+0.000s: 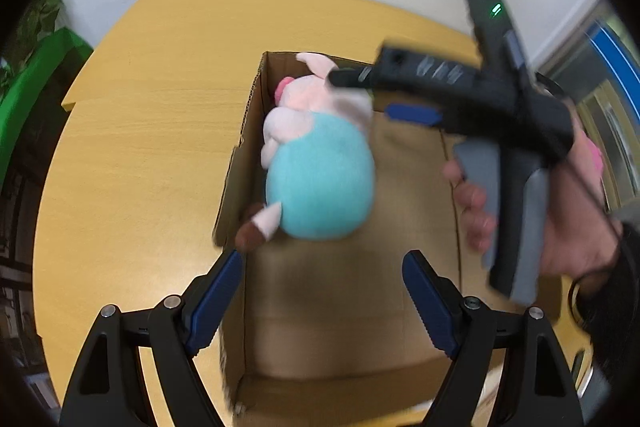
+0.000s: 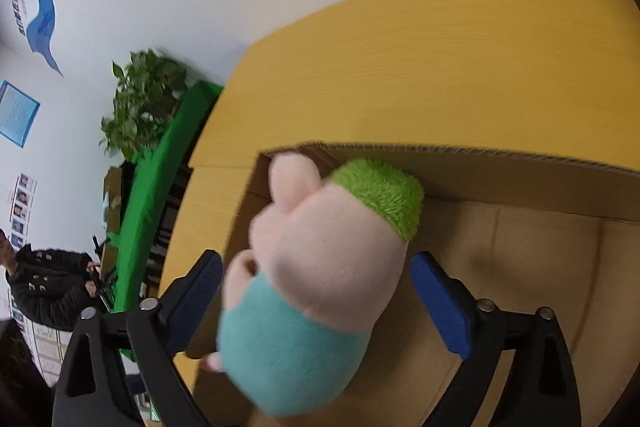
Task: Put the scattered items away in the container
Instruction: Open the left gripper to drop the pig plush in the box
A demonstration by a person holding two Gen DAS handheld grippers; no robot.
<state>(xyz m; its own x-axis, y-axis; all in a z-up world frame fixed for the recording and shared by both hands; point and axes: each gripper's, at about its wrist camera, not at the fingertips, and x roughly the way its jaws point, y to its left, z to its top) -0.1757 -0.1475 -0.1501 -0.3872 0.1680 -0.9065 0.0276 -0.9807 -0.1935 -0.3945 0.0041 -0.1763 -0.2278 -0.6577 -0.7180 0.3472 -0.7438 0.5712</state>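
Observation:
A plush pig [image 1: 320, 183] with a pink head and teal body is over the left part of an open cardboard box [image 1: 248, 107], blurred. In the right wrist view the pig [image 2: 312, 287] fills the space between my right gripper's [image 2: 316, 259] blue pads, with a gap on each side; a green fuzzy patch [image 2: 376, 195] shows at its top. A hand [image 1: 560, 235] holds the right gripper [image 1: 374, 95] above the pig's head, open. My left gripper [image 1: 322, 259] stands open and empty over the box's near part.
The box [image 2: 480, 167] sits on a yellow wooden table [image 1: 140, 147], whose bare top stretches left and behind it. Beyond the table's left edge are a green board [image 2: 160, 187], a leafy plant [image 2: 140, 99] and a person in black [image 2: 44, 283].

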